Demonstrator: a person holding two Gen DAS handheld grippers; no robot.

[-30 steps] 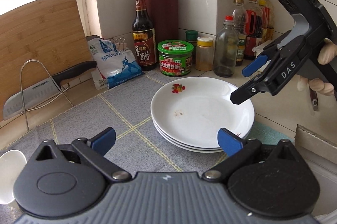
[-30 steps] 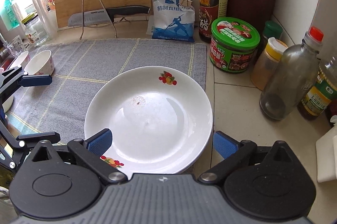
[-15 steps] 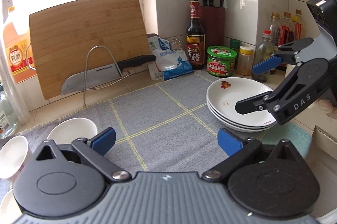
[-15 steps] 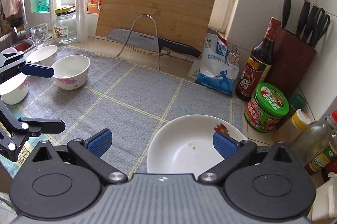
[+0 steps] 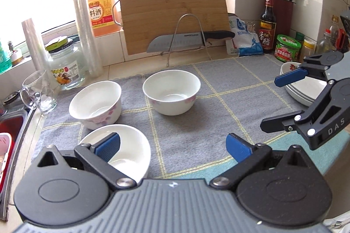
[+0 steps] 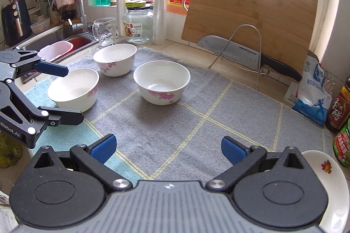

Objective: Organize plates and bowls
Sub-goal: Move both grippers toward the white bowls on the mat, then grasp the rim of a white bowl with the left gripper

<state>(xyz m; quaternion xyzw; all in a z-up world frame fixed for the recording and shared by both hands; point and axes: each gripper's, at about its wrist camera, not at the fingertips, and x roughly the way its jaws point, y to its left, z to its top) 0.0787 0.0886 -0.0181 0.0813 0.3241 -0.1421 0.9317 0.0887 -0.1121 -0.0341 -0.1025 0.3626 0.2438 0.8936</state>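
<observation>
Three white bowls with pink flowers stand on the grey mat: one in the middle (image 5: pixel 171 91) (image 6: pixel 161 82), one further left (image 5: pixel 96 101) (image 6: pixel 114 56), one nearest the front edge (image 5: pixel 124 152) (image 6: pixel 73 93). A stack of white plates (image 5: pixel 306 89) (image 6: pixel 328 176) sits at the mat's right end. My left gripper (image 5: pixel 172 145) (image 6: pixel 73 95) is open and empty, its left finger just over the nearest bowl. My right gripper (image 6: pixel 168 148) (image 5: pixel 270 102) is open and empty, hovering over the mat between the plates and the middle bowl.
A bamboo cutting board (image 5: pixel 172 12) leans on the wall behind a wire rack holding a knife (image 5: pixel 188 40). A glass mug (image 5: pixel 39 93), jar and oil bottle stand at the left near the sink (image 6: pixel 65 40). Sauce bottles and a knife block (image 5: pixel 284 12) crowd the right corner.
Both grippers have swung left, away from the plate stack and towards the bowls. The plates have slid to the right edge of both views. Both grippers stayed open and empty.
</observation>
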